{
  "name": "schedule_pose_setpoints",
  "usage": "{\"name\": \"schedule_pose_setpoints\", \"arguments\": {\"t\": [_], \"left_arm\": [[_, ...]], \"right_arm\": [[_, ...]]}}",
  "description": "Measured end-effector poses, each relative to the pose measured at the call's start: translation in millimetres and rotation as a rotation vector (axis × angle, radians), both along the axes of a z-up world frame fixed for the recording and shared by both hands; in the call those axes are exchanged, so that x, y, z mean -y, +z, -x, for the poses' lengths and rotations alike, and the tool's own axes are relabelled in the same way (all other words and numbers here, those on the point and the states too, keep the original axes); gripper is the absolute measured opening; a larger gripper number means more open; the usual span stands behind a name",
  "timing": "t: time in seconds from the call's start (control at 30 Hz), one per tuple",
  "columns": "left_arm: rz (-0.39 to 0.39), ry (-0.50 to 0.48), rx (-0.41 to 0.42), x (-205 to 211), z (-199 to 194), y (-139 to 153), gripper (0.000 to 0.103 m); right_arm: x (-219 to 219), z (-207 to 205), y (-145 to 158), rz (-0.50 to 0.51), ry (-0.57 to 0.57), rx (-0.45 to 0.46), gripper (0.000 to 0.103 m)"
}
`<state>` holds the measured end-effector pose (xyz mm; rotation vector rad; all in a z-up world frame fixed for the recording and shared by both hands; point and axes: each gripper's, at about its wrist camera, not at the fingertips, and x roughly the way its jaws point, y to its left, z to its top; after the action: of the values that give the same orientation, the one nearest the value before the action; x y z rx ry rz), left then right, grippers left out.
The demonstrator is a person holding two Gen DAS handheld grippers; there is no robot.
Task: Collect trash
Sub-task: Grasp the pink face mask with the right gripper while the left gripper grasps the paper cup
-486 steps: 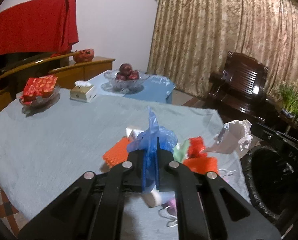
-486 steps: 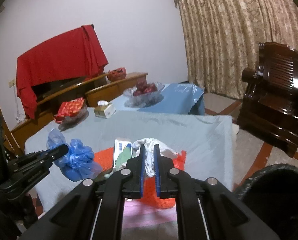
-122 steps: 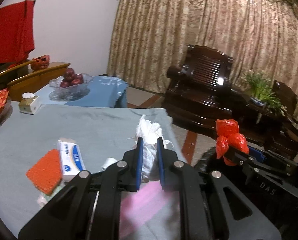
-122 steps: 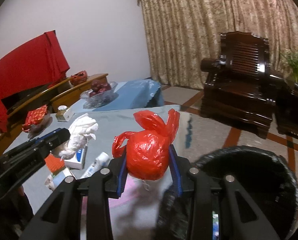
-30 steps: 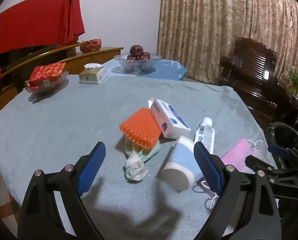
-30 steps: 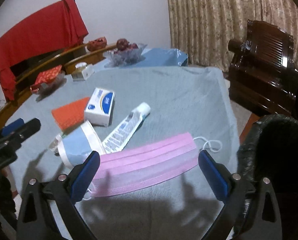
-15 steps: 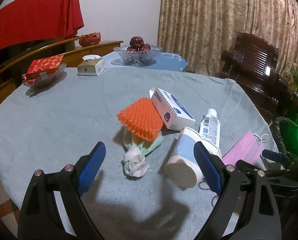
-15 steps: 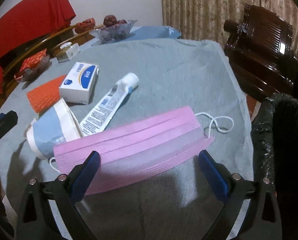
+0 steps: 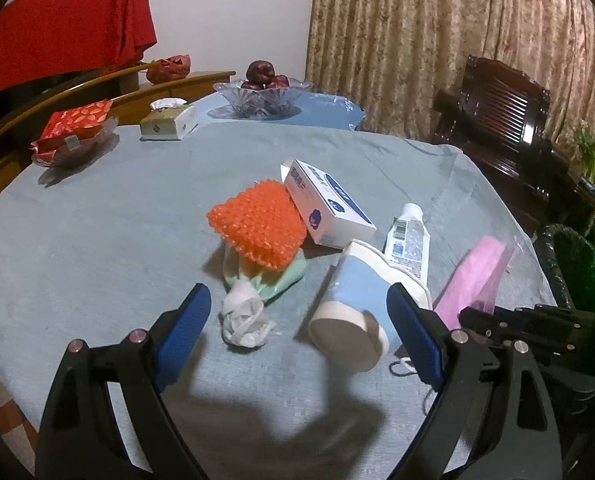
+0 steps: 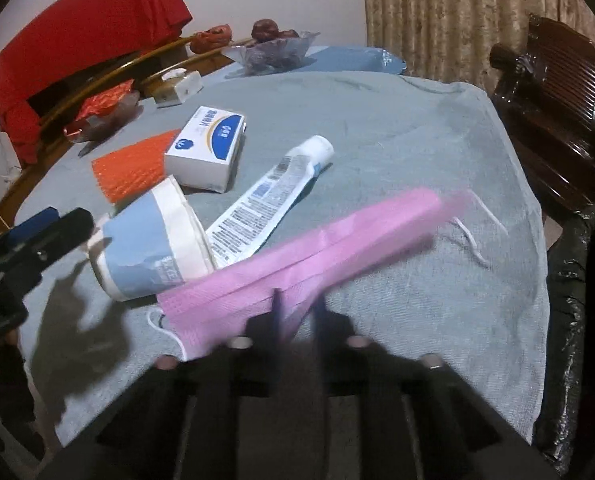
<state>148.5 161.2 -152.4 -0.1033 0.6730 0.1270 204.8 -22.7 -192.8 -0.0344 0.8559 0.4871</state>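
Pink face mask (image 10: 305, 256), the item of trash in hand: its near edge is pinched between the narrowly closed fingers of the right gripper (image 10: 295, 316), and the body rises off the table cloth (image 10: 377, 120), blurred. Its long axis runs from lower left to upper right in the right wrist view, the far end pointing toward the black-lined trash bin (image 10: 573, 320) just beyond the cloth's right edge; one white ear loop (image 10: 473, 236) trails from that end, the other curls beside the gripper. Outward from the mask: the paper cup (image 10: 149, 248) lies on its side touching the mask's left end, the toothpaste tube (image 10: 269, 196) passes behind the mask, and the white-and-blue carton (image 10: 207, 148) and orange foam net (image 10: 131, 170) lie farther off. The left gripper (image 9: 297, 320) is spread wide and empty, hovering over the crumpled tissue (image 9: 243, 316) and the cup's base.

Likely hazards, as judged from this view: the hold is on one thin edge only, so the mask may slip free on the swing to the bin; a trailing loop may snag the cup or tube and drag it; the limp far end may drape over the bin rim rather than fall inside.
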Motion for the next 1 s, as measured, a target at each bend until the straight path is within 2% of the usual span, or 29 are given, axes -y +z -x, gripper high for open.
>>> {"name": "schedule_pose_setpoints", "arguments": {"t": [0.13, 0.3, 0.57, 0.7, 0.77, 0.8, 0.83, 0.97, 1.0], "left_arm": [[0.010, -0.013, -0.010, 4, -2, -3, 0.087], [0.022, -0.043, -0.027, 12, -11, -9, 0.087], [0.052, -0.082, -0.065, 25, -24, -19, 0.079], [0.084, -0.112, -0.100, 30, -29, -26, 0.066], [0.090, -0.122, -0.099, 34, -28, -27, 0.063], [0.092, -0.124, -0.098, 36, -28, -27, 0.058], [0.096, -0.123, -0.094, 37, -27, -26, 0.045], [0.121, -0.104, -0.080, 35, -24, -22, 0.037], [0.119, -0.103, -0.076, 35, -23, -21, 0.028]], "right_arm": [[8, 0, 5, -0.037, -0.007, 0.011, 0.001], [16, -5, 13, -0.020, -0.022, 0.044, 0.001], [26, -17, 14, -0.025, -0.045, 0.037, 0.001], [27, -18, 13, -0.032, -0.049, 0.033, 0.001], [26, -18, 12, -0.032, -0.048, 0.032, 0.001], [26, -18, 12, -0.032, -0.049, 0.032, 0.001], [27, -18, 12, -0.034, -0.051, 0.032, 0.001], [29, -17, 14, -0.040, -0.055, 0.034, 0.001], [29, -17, 14, -0.041, -0.055, 0.035, 0.001]]}}
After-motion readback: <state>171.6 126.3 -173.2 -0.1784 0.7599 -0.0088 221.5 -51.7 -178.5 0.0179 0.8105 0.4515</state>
